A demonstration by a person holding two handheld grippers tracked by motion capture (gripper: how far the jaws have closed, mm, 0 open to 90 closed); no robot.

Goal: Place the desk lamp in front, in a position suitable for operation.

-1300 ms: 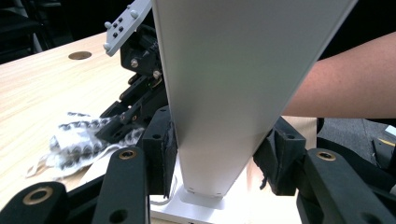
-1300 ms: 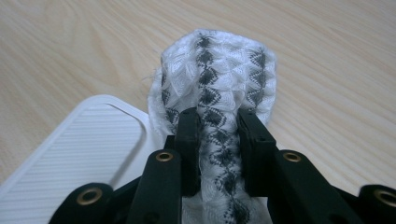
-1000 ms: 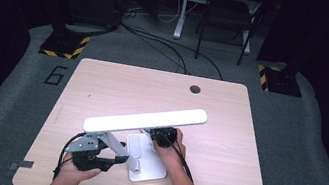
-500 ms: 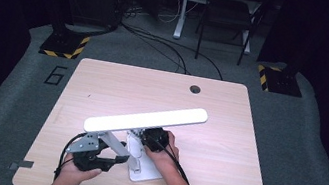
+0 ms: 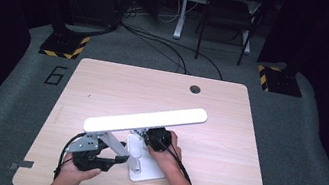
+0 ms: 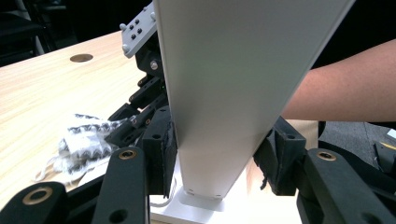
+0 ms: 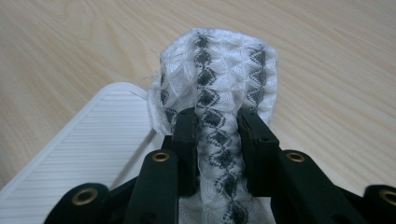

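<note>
since the earlier frame the right gripper (image 5: 157, 139) has slid a little left toward the desk lamp (image 5: 145, 119), whose white base (image 5: 151, 171) sits near the table's (image 5: 230, 113) front edge. its jaws clamp a patterned white cloth (image 7: 217, 84) against the base, seen close in the right gripper view. the left gripper (image 6: 219, 158) clamps the lamp's upright arm, hand low at the table edge.

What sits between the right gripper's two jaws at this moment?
In the right gripper view, a white cloth with dark zigzag stripes is pinched between the jaws of the right gripper, bunched above the lamp's white ribbed base.
</note>
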